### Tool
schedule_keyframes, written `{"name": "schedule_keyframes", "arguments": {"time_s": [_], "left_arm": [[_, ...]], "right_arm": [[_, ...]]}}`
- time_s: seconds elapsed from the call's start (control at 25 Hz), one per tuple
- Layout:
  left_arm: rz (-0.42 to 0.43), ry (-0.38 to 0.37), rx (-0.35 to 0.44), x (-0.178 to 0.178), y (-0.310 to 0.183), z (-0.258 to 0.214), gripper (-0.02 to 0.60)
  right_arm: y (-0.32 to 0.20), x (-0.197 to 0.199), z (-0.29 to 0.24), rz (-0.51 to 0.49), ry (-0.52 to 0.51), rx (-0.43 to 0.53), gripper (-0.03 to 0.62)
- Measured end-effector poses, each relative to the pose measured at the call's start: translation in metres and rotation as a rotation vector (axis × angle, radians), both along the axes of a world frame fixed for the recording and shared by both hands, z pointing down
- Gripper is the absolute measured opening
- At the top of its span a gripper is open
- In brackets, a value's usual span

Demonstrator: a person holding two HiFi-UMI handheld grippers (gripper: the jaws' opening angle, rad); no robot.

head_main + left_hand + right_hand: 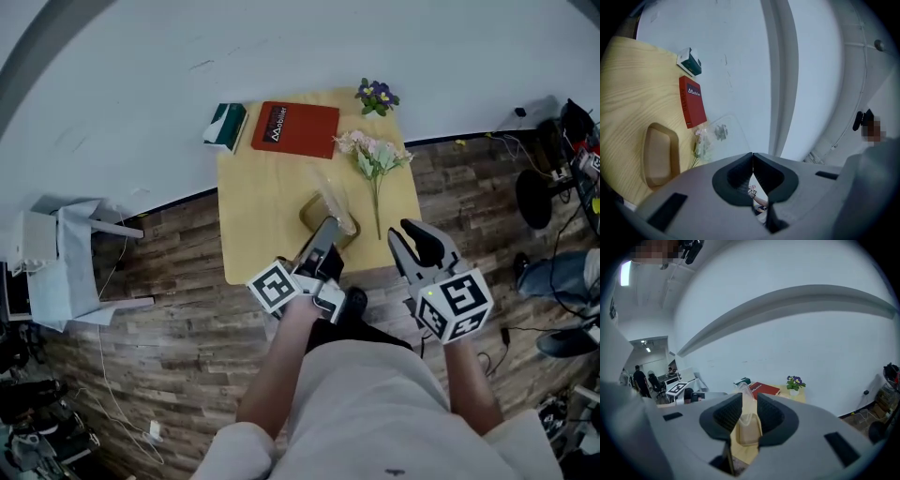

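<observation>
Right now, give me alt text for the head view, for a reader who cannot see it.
Seen from above, a person holds two grippers over the near edge of a wooden table: the left gripper, shut, beside a tan tray, the right gripper open. Farther back lie a red book, a green box and pink flowers.

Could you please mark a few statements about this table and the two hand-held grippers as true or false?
1. The red book lies on the wooden table. True.
2. The left hand-held gripper has its jaws wide apart. False: they are closed together, with nothing between them.
3. The right hand-held gripper has its jaws apart and grips nothing. True.
4. The pink flowers stand in the clear vase. False: they lie flat on the table, outside the vase.
</observation>
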State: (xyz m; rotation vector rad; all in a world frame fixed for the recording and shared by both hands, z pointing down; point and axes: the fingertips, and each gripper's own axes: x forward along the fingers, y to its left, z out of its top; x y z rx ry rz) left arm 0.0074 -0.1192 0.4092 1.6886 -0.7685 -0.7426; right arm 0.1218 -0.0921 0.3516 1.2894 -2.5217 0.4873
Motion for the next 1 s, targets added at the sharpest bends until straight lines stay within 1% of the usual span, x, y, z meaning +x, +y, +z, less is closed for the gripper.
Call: {"name": "schedule_keyframes", "arguments": {"time_s": [0.24,0.44,0.64,0.88,1.0], "left_arm": [[-0.059,0.005,0.036,-0.041,0.011,-0.024,0.005],[-0.096,0.014,0.036,-0.065,0.024,-0.032,0.005],[-0.124,0.016,0.05,-0.079,0.038,-0.044,0.005],[-0.153,0.017,0.069,-0.092,0.049,-0.051,0.005],[-0.165,0.027,0.072,-0.094,0.053,-0.054,0.005]], "right_arm": [[-0.01,-0.027,-0.01,-0.034,-0.016,0.028,0.098],[-0.013,-0.043,-0.013,-0.062,-0.021,0.043,0.084],[-0.012,-0.055,-0.009,-0.088,-0.024,0.045,0.064],[-0.01,-0.076,-0.011,-0.14,-0.001,0.054,0.035],[-0.007,-0.084,-0.013,-0.163,0.014,0.059,0.008]]}}
